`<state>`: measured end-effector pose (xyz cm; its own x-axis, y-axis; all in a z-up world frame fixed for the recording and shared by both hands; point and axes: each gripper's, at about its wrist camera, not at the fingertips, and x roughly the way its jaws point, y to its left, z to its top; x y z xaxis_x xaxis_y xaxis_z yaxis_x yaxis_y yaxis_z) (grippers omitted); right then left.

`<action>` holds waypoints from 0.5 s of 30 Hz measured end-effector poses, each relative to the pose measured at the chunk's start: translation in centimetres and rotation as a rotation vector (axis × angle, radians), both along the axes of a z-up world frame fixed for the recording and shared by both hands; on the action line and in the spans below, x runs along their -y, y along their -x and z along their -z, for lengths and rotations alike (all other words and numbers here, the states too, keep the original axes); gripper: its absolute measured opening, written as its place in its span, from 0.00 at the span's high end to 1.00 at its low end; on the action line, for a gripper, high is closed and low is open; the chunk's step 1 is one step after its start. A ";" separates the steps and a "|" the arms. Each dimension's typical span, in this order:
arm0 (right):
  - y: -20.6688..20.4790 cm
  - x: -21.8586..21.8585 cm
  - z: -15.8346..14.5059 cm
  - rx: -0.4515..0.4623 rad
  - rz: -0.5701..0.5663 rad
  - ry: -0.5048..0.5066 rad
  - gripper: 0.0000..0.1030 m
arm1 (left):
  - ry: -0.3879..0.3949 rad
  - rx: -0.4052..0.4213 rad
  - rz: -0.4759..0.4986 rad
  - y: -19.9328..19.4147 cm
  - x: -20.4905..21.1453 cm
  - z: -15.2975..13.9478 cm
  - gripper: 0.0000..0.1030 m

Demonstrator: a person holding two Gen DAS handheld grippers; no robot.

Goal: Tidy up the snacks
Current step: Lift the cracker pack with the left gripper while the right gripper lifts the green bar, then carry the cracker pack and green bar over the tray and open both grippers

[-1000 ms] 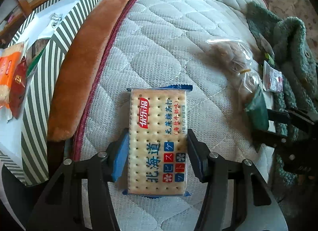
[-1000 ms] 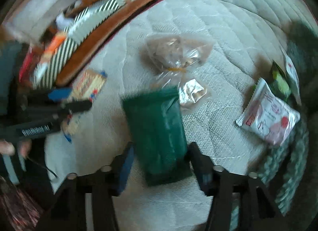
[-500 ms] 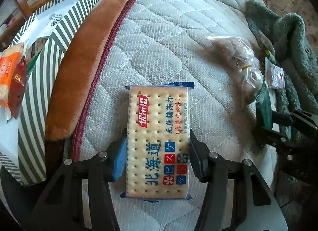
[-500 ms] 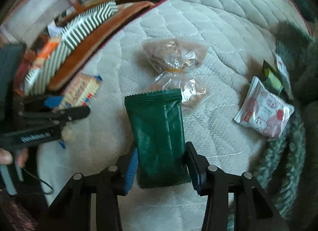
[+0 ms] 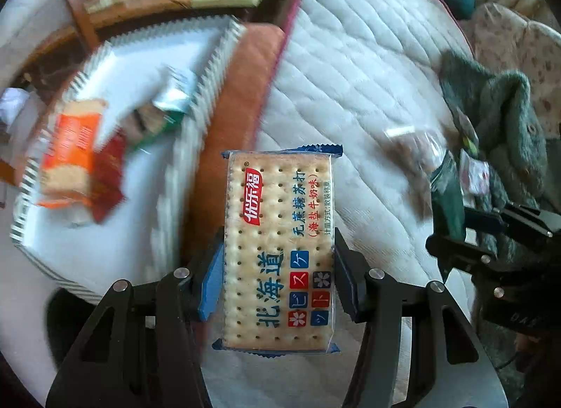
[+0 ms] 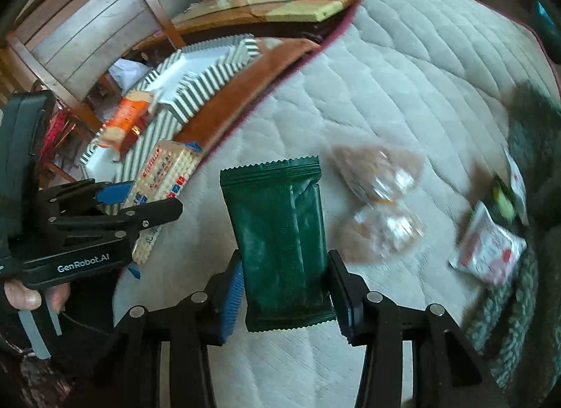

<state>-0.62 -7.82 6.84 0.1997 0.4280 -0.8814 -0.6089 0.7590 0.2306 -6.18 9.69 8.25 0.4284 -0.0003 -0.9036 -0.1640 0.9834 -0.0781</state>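
Both tongs are loaded. The left tongs (image 5: pixel 278 278) are clamped on a cracker packet (image 5: pixel 278 250) by its long edges. The right tongs (image 6: pixel 285 297), whose jaws have just been closing, grip a green pouch (image 6: pixel 280 243) at its lower half. Both packets hang clear above the quilted mattress (image 6: pixel 385 99).

Judgement: the step in hand is the carry to the striped tray (image 5: pixel 140 68) beside the mattress, where an orange packet (image 5: pixel 73 159) already lies. Keep both packets level, clear the brown padded edge (image 5: pixel 242 99), and release low over bare tray floor.

Materials: the cracker packet is flat, stiff and glossy; the pouch is soft foil with crimped ends and may slip. Two clear bags (image 6: pixel 378 197) and a white packet (image 6: pixel 487 250) remain on the mattress.
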 end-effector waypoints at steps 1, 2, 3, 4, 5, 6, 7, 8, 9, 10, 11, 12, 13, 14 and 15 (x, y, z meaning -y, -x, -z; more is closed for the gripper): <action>0.0 -0.7 -0.3 -0.001 -0.006 -0.003 0.57 | -0.013 0.013 -0.010 0.1 -0.6 -0.6 0.48; -0.1 -1.3 -0.4 0.000 -0.010 -0.003 0.57 | -0.022 0.023 -0.018 0.1 -1.1 -0.9 0.48; -0.2 -2.1 -0.7 0.004 -0.018 -0.001 0.57 | -0.029 0.034 -0.030 0.2 -1.8 -1.4 0.48; -0.2 -2.5 -0.9 0.006 -0.026 -0.003 0.57 | -0.037 0.045 -0.044 0.2 -2.6 -1.9 0.48; -0.4 -3.1 -1.1 0.005 -0.035 -0.009 0.57 | -0.044 0.053 -0.054 0.1 -3.2 -2.2 0.48; -0.6 -4.0 -1.4 0.005 -0.045 -0.016 0.57 | -0.055 0.064 -0.067 0.1 -4.0 -2.7 0.48; -0.6 -4.7 -1.7 0.006 -0.052 -0.020 0.57 | -0.064 0.073 -0.081 0.1 -4.8 -3.0 0.47; -0.8 -5.2 -1.8 0.008 -0.057 -0.021 0.57 | -0.070 0.079 -0.092 0.0 -5.3 -3.2 0.47; -0.9 -6.0 -2.0 0.011 -0.067 -0.024 0.57 | -0.077 0.086 -0.107 0.0 -6.1 -3.4 0.47; -1.1 -6.7 -2.2 0.011 -0.077 -0.028 0.57 | -0.085 0.094 -0.124 0.0 -6.9 -3.7 0.47; -1.2 -7.3 -2.4 0.010 -0.083 -0.030 0.57 | -0.091 0.101 -0.140 0.0 -7.7 -4.0 0.48; -1.4 -8.0 -2.5 0.012 -0.091 -0.032 0.57 | -0.096 0.107 -0.152 0.0 -8.4 -4.2 0.48; -1.7 -8.7 -2.7 0.015 -0.098 -0.032 0.57 | -0.102 0.111 -0.164 0.0 -9.0 -4.3 0.47; -2.0 -9.4 -2.9 0.016 -0.106 -0.033 0.57 | -0.111 0.117 -0.180 -0.1 -9.8 -4.5 0.47; -2.2 -10.2 -3.2 0.019 -0.117 -0.036 0.57 | -0.117 0.120 -0.191 0.0 -10.4 -4.5 0.47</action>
